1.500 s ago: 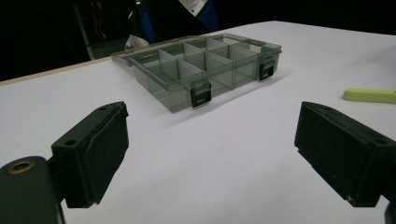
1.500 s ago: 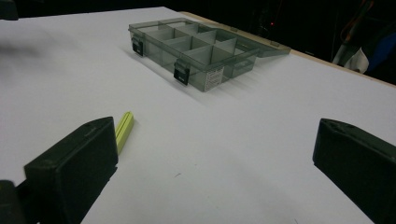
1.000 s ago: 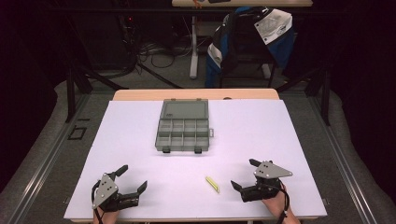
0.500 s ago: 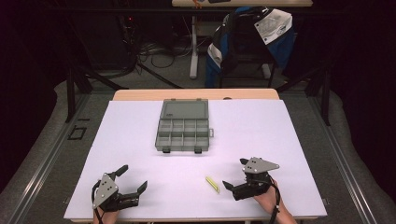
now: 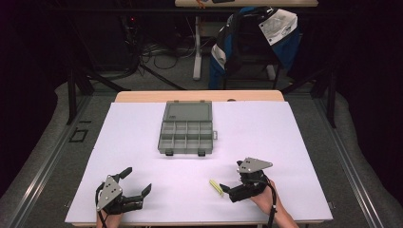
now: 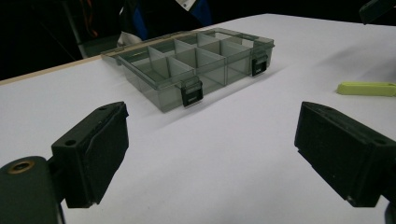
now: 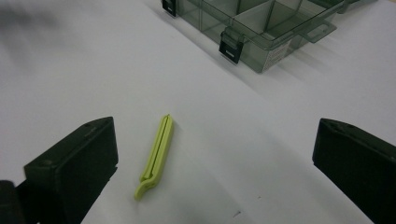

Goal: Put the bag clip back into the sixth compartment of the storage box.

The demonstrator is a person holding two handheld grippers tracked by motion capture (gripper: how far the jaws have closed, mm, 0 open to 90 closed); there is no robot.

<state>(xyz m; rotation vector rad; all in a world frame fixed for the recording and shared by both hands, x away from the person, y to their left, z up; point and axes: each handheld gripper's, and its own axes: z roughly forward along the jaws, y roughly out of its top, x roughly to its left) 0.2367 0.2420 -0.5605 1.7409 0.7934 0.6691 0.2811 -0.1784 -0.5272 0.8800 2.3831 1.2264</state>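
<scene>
The right gripper (image 5: pixel 227 190), jaws wide, has slid toward nine o'clock onto the clip (image 5: pixel 216 187), readying a grasp; the left gripper (image 5: pixel 136 183) idles released

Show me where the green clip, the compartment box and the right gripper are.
green clip (image 7: pixel 158 151): right gripper view, middle of its long body.
compartment box (image 5: pixel 186 134): high view, divider grid.
right gripper (image 5: pixel 227 189): high view, between its open fingertips.

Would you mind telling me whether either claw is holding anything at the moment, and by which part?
Nothing is held. The right claw is open around the lime-green clip without touching it, and the left claw is open over bare table.
</scene>
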